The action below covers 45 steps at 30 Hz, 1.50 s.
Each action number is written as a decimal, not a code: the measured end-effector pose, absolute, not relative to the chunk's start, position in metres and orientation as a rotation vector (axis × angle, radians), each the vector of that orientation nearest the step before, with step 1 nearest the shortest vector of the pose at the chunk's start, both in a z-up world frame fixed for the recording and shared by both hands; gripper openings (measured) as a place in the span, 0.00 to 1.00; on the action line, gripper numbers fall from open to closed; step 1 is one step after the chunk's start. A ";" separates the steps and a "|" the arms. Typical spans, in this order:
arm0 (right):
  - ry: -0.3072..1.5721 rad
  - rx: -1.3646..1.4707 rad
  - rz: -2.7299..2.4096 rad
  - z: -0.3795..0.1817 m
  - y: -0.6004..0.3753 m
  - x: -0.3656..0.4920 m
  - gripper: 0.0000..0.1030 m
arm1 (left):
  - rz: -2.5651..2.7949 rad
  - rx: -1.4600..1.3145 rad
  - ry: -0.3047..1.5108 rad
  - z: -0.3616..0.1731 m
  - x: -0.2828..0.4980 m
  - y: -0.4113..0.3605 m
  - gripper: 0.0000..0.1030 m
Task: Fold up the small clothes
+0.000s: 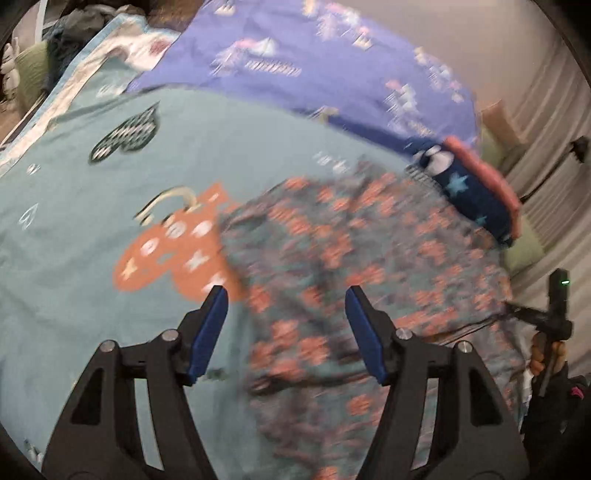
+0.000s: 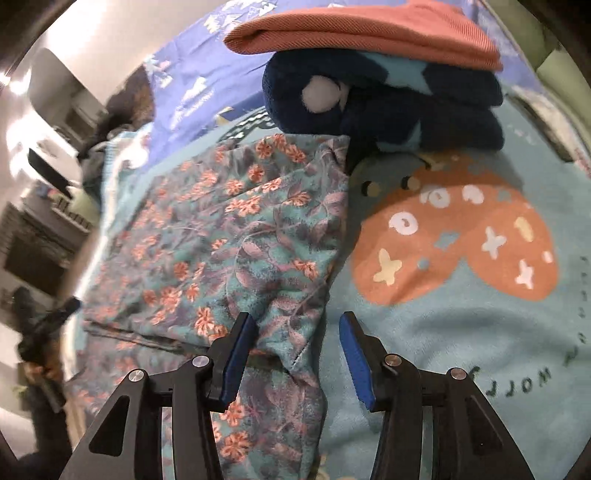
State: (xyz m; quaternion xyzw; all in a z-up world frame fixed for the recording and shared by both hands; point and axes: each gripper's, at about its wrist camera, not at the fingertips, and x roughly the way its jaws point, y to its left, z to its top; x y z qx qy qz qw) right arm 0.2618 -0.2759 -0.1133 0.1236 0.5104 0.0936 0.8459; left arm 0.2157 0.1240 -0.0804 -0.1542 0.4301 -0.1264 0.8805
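While the left wrist view is smeared by motion blur, its main parts can still be read. The left claw (image 1: 286, 295) stands with its blue pads (image 1: 210, 328) well apart and nothing between them, hanging over the bed. Below it a floral garment (image 1: 351, 266), teal with coral flowers, lies spread on a teal blanket (image 1: 74, 258) that bears an orange heart print (image 1: 166, 254). Beyond the garment, toward the upper right, sits a folded stack: a navy fleece piece with pale stars (image 1: 469, 192) and a coral piece (image 1: 491, 177) against its far side. A purple patterned sheet (image 1: 295, 55) covers the bed behind them. At the right edge a hand (image 1: 546, 354) grips a black handle, and whether that is the other tool's grip I cannot tell.

From the right wrist view the picture is sharper. The right claw (image 2: 297, 325) is also open, its pads (image 2: 236, 358) apart and pressing on nothing; a ridge of the floral garment (image 2: 229, 236) runs up between the two fingers underneath them. The garment lies rumpled on the teal blanket (image 2: 443, 369), just left of the orange heart print (image 2: 461, 243). Past its far edge rests the navy fleece piece (image 2: 388, 110), folded, with the coral piece (image 2: 369, 29) lying on top of it. The purple patterned sheet (image 2: 192, 81) shows at the upper left.
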 end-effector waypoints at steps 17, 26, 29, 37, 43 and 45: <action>1.069 0.245 0.113 -0.104 -0.318 0.213 0.52 | -0.230 -0.267 0.881 -0.084 0.218 0.125 0.05; 1.025 0.338 0.136 -0.102 -0.346 0.113 0.52 | -0.267 -0.335 0.867 -0.079 0.128 0.154 0.59; 1.020 0.383 0.145 -0.104 -0.350 0.087 0.52 | -0.276 -0.298 0.897 -0.084 0.089 0.153 0.59; 0.988 0.429 0.193 -0.111 -0.328 0.040 0.52 | -0.316 -0.301 0.908 -0.094 0.035 0.137 0.59; 0.986 0.443 0.221 -0.125 -0.318 -0.006 0.52 | -0.329 -0.286 0.939 -0.109 -0.005 0.130 0.59; 0.974 0.464 0.221 -0.127 -0.320 -0.022 0.52 | -0.330 -0.289 0.957 -0.114 -0.018 0.131 0.59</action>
